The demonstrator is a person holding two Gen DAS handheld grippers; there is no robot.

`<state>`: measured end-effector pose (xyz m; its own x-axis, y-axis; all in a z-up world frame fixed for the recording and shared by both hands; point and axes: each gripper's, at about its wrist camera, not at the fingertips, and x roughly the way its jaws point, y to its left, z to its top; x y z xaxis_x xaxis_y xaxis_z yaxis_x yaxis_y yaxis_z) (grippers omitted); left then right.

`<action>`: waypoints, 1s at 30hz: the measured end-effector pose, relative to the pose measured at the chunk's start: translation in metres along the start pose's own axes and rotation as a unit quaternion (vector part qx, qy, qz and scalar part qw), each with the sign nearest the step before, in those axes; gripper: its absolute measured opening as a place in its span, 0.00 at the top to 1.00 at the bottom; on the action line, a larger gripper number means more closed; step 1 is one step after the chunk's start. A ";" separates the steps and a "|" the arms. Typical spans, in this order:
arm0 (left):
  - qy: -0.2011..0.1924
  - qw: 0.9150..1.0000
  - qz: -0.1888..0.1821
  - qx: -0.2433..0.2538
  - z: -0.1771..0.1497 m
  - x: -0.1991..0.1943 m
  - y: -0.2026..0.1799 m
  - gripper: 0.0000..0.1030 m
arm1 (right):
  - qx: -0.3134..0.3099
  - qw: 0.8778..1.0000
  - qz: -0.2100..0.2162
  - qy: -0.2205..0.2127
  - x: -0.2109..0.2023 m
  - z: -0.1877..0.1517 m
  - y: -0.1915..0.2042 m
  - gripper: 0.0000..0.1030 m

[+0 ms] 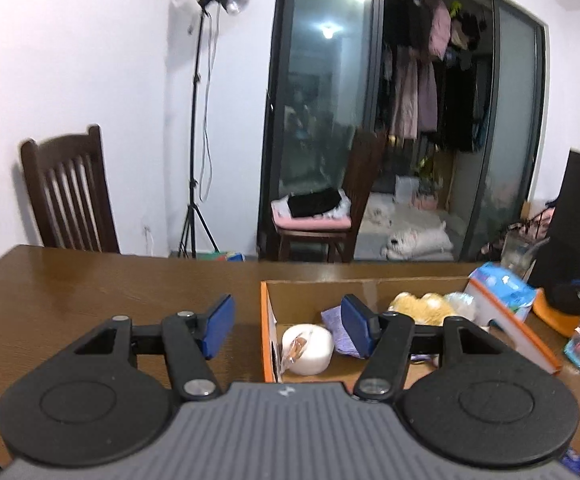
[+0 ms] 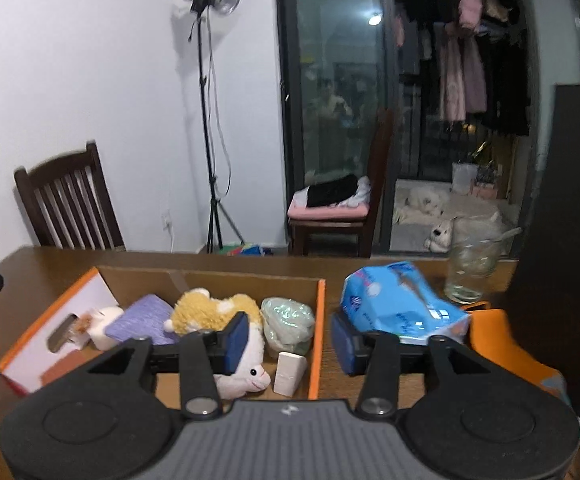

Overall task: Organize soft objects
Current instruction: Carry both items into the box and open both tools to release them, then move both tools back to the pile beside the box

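Most soft things already sit in the cardboard box (image 2: 321, 320), both the left gripper (image 1: 287, 326) and right gripper (image 2: 290, 342) gape empty, and the blue tissue pack (image 2: 402, 304) probably remains.

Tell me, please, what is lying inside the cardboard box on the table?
Inside the cardboard box lie a plush toy, a purple cloth, a pale green bundle, a white block and a white roll. The gripper fingers hide part of the floor.
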<state>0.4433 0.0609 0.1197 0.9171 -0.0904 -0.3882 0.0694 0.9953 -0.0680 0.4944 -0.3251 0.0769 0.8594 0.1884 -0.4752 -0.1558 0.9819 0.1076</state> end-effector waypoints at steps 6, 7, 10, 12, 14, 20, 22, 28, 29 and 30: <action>-0.042 0.999 0.010 0.014 -0.019 -0.084 -0.020 0.39 | -0.020 0.999 -0.006 -0.024 -0.080 -0.033 0.011 0.51; -0.049 0.999 0.006 0.017 -0.024 -0.098 -0.023 0.38 | -0.023 0.999 -0.005 -0.030 -0.093 -0.041 0.013 0.50; -0.063 0.998 0.004 0.010 -0.044 -0.137 -0.033 0.35 | -0.026 0.999 0.003 -0.043 -0.133 -0.065 0.022 0.46; -0.064 0.998 -0.001 0.001 -0.063 -0.161 -0.038 0.33 | -0.026 0.998 0.001 -0.048 -0.159 -0.085 0.028 0.46; -0.058 0.998 -0.007 -0.006 -0.083 -0.179 -0.046 0.32 | -0.026 0.998 0.008 -0.051 -0.179 -0.104 0.033 0.42; -0.038 0.999 0.002 0.002 -0.145 -0.221 -0.072 0.29 | -0.005 0.999 0.014 -0.036 -0.220 -0.166 0.046 0.41; -0.018 1.000 -0.019 -0.003 -0.158 -0.227 -0.077 0.29 | 0.000 1.000 0.014 -0.026 -0.225 -0.181 0.048 0.41; -0.016 1.000 -0.019 -0.005 -0.166 -0.234 -0.078 0.28 | 0.001 1.000 0.018 -0.011 -0.231 -0.202 0.052 0.41; -0.016 1.000 -0.020 -0.006 -0.166 -0.235 -0.078 0.28 | 0.004 1.000 0.019 -0.013 -0.231 -0.201 0.051 0.41; -0.016 1.000 -0.020 -0.005 -0.166 -0.235 -0.078 0.28 | 0.006 1.000 0.020 -0.015 -0.232 -0.201 0.051 0.41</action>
<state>0.1576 -0.0010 0.0639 0.9258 -0.1297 -0.3552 0.1033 0.9904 -0.0923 0.1891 -0.3150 0.0173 0.8671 0.2271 -0.4433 -0.1852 0.9732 0.1364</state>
